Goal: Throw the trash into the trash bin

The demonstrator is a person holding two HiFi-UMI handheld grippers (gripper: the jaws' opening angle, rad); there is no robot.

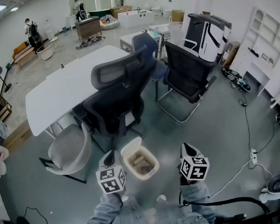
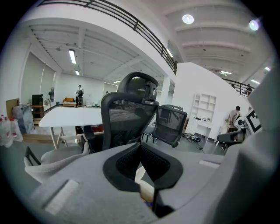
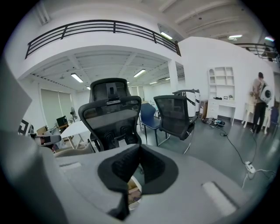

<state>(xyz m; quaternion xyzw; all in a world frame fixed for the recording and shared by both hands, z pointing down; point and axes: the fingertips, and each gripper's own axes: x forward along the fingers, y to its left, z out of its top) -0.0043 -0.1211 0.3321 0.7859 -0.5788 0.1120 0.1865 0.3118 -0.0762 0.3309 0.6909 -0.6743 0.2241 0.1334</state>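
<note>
left tool [image 1: 113, 157], right tool [image 1: 186, 148] pressed together, flanking trash bin [image 1: 155, 159] rim; chair [image 1: 117, 101] just behind; floor [image 1: 217, 127] at right.

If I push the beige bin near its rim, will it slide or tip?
Probably light: the bin looks thin-walled and seems to hold only a little trash. The floor looks smooth, so a low push would likely slide it. A push at the rim might tip it instead.
</note>
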